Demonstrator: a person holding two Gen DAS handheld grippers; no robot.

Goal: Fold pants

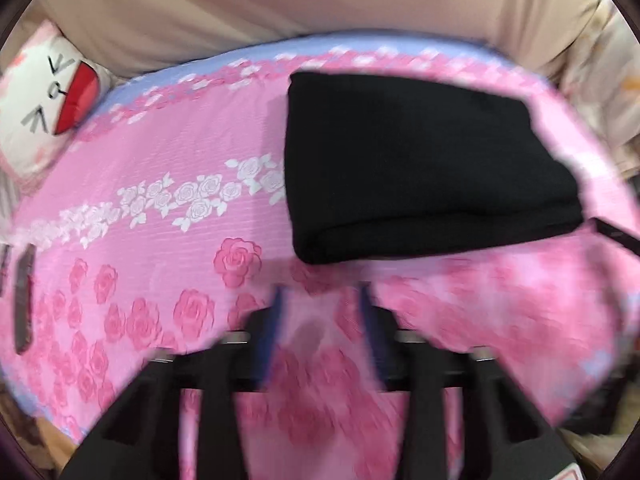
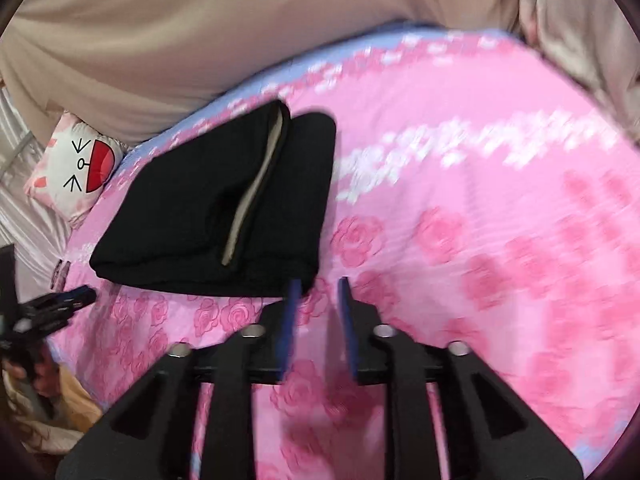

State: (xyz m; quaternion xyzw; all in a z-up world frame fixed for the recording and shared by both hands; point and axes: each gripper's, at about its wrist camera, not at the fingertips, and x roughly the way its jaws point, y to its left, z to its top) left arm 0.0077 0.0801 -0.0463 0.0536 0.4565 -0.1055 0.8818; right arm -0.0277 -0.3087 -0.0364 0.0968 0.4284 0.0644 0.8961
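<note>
The black pants point(image 1: 420, 168) lie folded into a compact block on the pink rose-print bedspread point(image 1: 160, 208). In the right wrist view the pants point(image 2: 188, 216) show a pale inner band along the top fold. My left gripper point(image 1: 322, 304) is open and empty, a short way in front of the pants' near edge. My right gripper point(image 2: 318, 286) is open and empty, just off the pants' near right corner. The left gripper also shows at the left edge of the right wrist view point(image 2: 70, 300).
A white cat-face pillow point(image 1: 44, 96) lies at the bed's far left corner, also in the right wrist view point(image 2: 76, 168). A beige padded headboard point(image 1: 280, 4) runs behind the bed. Rumpled bedding point(image 1: 608, 92) lies at the far right. The bed's near edge drops off at lower left.
</note>
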